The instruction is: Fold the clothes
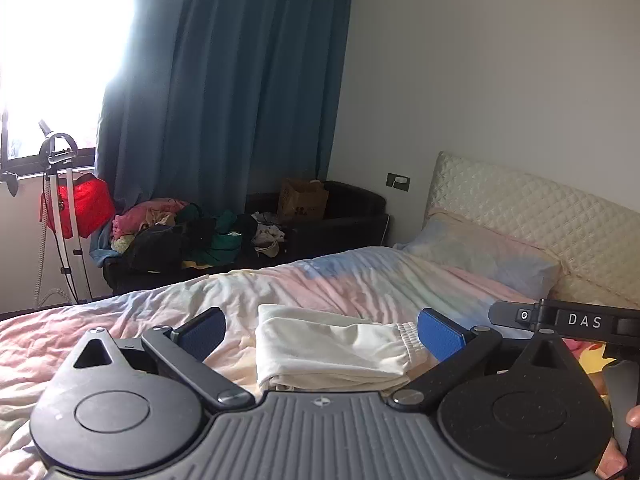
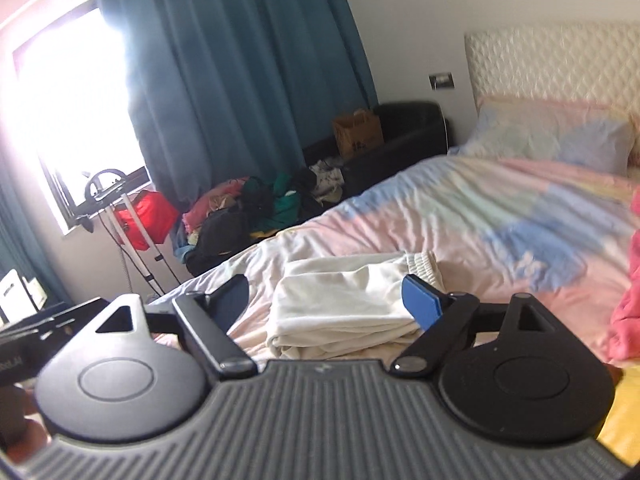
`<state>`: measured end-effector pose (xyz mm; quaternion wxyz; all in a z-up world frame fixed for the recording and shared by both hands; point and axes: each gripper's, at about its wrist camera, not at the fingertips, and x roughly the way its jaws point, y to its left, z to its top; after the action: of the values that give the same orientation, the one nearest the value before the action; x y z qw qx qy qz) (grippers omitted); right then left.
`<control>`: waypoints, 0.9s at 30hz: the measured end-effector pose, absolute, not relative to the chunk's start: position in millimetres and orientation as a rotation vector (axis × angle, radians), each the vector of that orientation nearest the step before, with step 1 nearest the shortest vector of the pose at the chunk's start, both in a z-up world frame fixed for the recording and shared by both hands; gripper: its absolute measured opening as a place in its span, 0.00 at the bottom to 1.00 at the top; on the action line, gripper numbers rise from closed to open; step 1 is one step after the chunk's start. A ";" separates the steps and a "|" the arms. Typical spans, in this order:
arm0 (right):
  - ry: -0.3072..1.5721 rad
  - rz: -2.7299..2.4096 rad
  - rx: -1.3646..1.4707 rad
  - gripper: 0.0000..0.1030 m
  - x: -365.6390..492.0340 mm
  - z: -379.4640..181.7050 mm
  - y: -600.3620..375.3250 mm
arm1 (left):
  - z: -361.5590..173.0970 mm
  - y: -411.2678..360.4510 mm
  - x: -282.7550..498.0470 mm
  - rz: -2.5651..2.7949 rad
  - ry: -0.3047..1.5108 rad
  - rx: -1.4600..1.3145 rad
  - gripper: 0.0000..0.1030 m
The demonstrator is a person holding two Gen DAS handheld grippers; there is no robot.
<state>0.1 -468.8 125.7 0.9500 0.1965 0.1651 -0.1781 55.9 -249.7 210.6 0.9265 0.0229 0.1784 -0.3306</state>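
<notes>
A cream-white garment (image 1: 332, 350) lies folded into a compact stack on the pastel bedspread (image 1: 320, 280), its ribbed elastic hem at the right end. My left gripper (image 1: 322, 332) hangs above and short of it, jaws wide apart, blue pads touching nothing. The right wrist view shows the same folded garment (image 2: 344, 300) on the bedspread (image 2: 480, 208). My right gripper (image 2: 326, 300) is open there too and holds nothing. The other gripper's black body (image 1: 568, 320) shows at the right edge of the left wrist view.
A pillow (image 1: 480, 248) and quilted headboard (image 1: 540, 208) are at the right. A heap of unfolded clothes (image 1: 180, 236) sits on a dark sofa by the blue curtain (image 1: 240, 80). A garment steamer stand (image 1: 60, 208) stands by the window. Pink fabric (image 2: 628, 300) lies at the bed's right.
</notes>
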 end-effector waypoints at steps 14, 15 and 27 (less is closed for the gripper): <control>0.243 -0.323 0.222 0.82 -83.8 126.0 -377.8 | 217.8 -154.0 -53.7 -0.577 0.219 0.050 1.00; 0.237 -0.323 0.214 0.82 -86.4 124.6 -373.8 | 217.4 -149.0 -56.9 -0.572 0.215 0.041 1.00; 0.207 -0.343 0.226 0.82 -102.0 96.1 -352.7 | 189.5 -133.1 -70.3 -0.570 0.212 0.015 1.00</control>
<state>-102.0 -352.7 96.1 0.9736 0.1122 0.1027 -0.1702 -70.3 -133.1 189.5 0.9540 0.0076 0.1045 -0.2808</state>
